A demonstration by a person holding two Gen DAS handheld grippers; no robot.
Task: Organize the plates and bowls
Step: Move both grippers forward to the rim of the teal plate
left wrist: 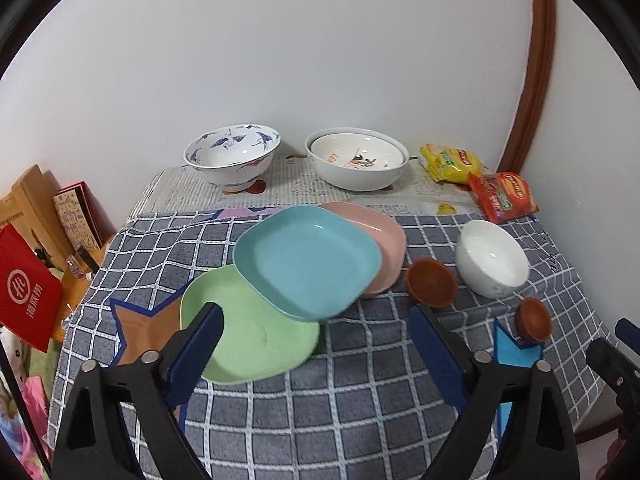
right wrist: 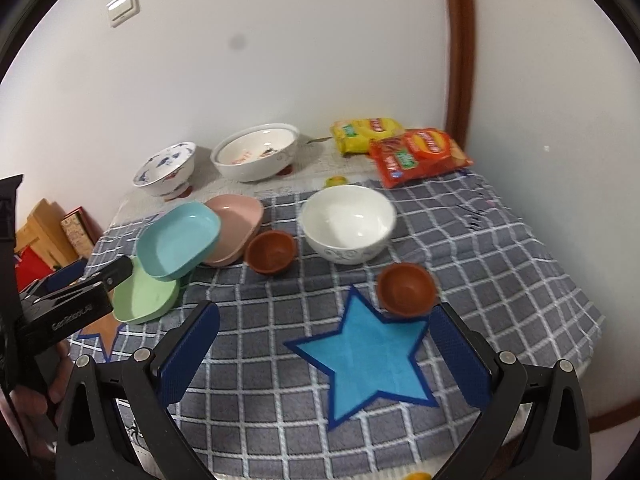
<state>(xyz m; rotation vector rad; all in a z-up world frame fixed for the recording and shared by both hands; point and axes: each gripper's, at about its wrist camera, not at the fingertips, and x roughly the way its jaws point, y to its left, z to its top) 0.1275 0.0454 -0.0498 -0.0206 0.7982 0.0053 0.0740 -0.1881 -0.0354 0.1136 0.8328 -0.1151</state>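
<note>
Blue-padded fingers [left wrist: 202, 344] of the left gripper [left wrist: 316, 344] spread wide, grasping nothing, over the green plate [left wrist: 248, 340] at lower centre. Glossy teal plate [left wrist: 306, 258] overlaps it and a pink plate [left wrist: 382, 240]. Right gripper [right wrist: 324, 344] likewise released.

Teal plate [left wrist: 308, 260] tilted atop green plate [left wrist: 248, 340] and pink plate [left wrist: 380, 240] (overlapping); white bowl [left wrist: 492, 258] upright nearby.

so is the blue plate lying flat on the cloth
No, the blue plate is tilted, propped across the green plate and the pink plate rather than flat on the cloth.
</note>
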